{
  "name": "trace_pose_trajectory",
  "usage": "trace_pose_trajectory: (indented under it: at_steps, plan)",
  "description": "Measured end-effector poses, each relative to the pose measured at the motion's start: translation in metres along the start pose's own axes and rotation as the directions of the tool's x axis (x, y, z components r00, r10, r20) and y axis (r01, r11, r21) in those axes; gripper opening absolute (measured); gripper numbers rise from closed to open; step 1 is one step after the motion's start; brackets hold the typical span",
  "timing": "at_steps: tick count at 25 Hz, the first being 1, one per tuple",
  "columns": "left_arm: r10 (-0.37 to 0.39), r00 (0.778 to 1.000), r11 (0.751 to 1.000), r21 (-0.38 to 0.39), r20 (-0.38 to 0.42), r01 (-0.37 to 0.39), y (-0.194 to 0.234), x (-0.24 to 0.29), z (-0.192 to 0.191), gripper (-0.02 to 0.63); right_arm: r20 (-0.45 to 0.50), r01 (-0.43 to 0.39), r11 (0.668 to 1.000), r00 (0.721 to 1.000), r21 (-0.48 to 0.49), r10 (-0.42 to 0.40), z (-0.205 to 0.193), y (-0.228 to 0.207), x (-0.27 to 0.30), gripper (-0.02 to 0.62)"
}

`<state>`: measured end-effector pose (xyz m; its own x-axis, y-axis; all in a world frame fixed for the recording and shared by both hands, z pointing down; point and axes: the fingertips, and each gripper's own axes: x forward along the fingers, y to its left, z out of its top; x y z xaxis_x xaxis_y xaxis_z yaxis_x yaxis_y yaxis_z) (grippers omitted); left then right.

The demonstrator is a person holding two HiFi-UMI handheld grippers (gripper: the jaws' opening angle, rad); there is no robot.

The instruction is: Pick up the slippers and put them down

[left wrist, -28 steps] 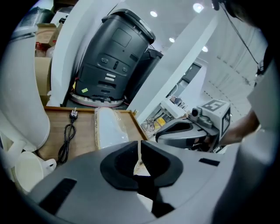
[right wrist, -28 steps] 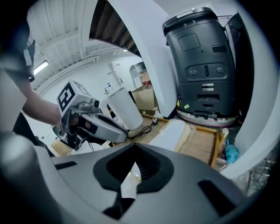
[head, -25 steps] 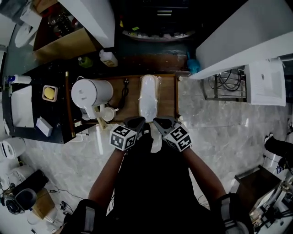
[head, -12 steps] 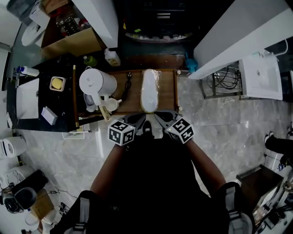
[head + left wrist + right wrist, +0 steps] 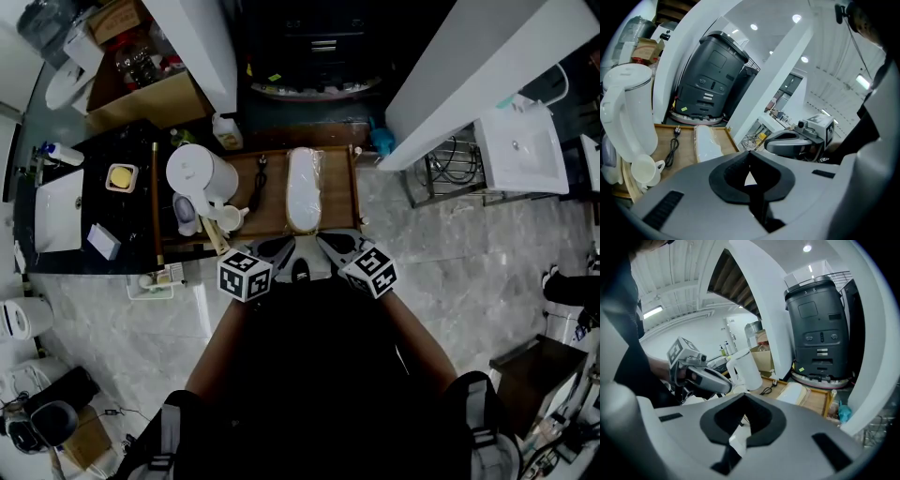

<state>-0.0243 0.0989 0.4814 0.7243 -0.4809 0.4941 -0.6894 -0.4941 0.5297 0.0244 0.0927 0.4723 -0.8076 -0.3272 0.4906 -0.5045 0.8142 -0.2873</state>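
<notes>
Head view recorded both grippers side by side, just short of the near edge of a wooden tray (image 5: 342, 192), marker cubes toward the person. The left gripper (image 5: 284, 247) and right gripper (image 5: 325, 246) were angled inward so that their tips nearly met. A pale slipper (image 5: 307, 255) showed between the tips, near the tray's near edge. Left gripper view: jaws closed together, with only a sliver of white visible at the seam. Right gripper view: jaws closed on a white strip of the same slipper. The grip read less plainly on the left side than on the right. A wrapped slipper (image 5: 302, 187), in clear film, lay lengthwise on the tray, apart from both grippers. To its left on the tray were a black power cord (image 5: 257, 183), a white kettle (image 5: 202, 173) and a small white cup (image 5: 228, 217) just beside the kettle. A tall dark machine (image 5: 712, 79) stood beyond the tray's far edge. A grey marble floor (image 5: 450, 262) lay to the right of the tray.
</notes>
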Motion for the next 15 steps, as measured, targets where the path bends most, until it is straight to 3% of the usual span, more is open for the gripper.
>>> trace_pose_trajectory:
  at_steps: [15]
  plan:
    - [-0.031, 0.999, 0.999, 0.007, 0.017, 0.031, -0.01, -0.016, -0.005, 0.012, 0.002, 0.019, 1.0, 1.0, -0.011, -0.019, -0.002, 0.012, -0.002, 0.006]
